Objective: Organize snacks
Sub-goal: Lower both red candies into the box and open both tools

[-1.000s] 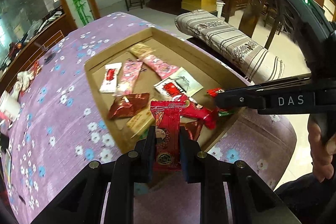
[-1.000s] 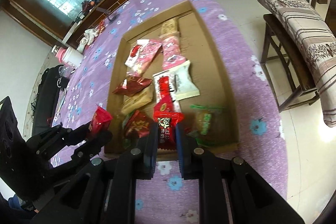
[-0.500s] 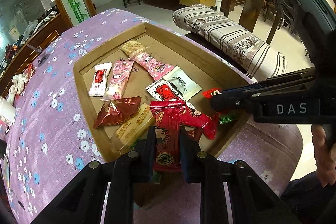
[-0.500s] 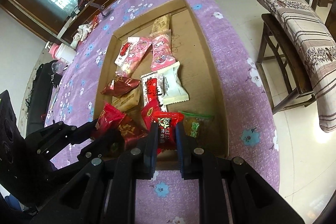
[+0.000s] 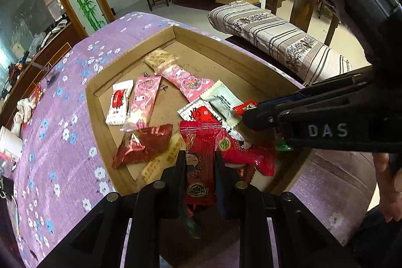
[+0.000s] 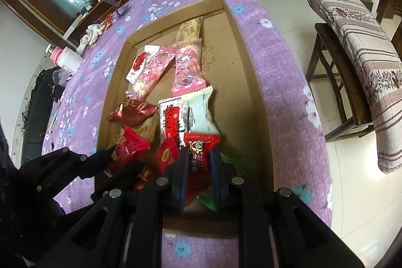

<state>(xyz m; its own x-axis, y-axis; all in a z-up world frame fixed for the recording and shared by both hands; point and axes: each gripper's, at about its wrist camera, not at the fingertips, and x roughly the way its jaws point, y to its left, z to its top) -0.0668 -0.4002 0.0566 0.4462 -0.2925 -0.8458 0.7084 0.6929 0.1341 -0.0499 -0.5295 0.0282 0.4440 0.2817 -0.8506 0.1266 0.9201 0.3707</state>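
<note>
Both pinching snacks over the shallow brown cardboard tray (image 5: 105,132): left gripper (image 5: 198,162) clamping a red figure-printed packet (image 5: 199,155), right gripper (image 6: 198,162) squeezing a slim red cartoon-face wrapper (image 6: 199,155).

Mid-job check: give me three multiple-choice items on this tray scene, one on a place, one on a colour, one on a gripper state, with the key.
1. Where do the loose snacks lie?
A. In the cardboard tray
B. On the striped cushion
C. On the floor

2. What colour is the packet in the right gripper?
A. Blue
B. Red
C. Yellow

3. How is the left gripper?
A. Wide open, empty
B. Out of view
C. Shut on a packet

Key: 1 A, the snacks sit inside the cardboard tray. 2 B, the right gripper pinches a red packet. 3 C, the left gripper clamps a red cartoon packet.
</note>
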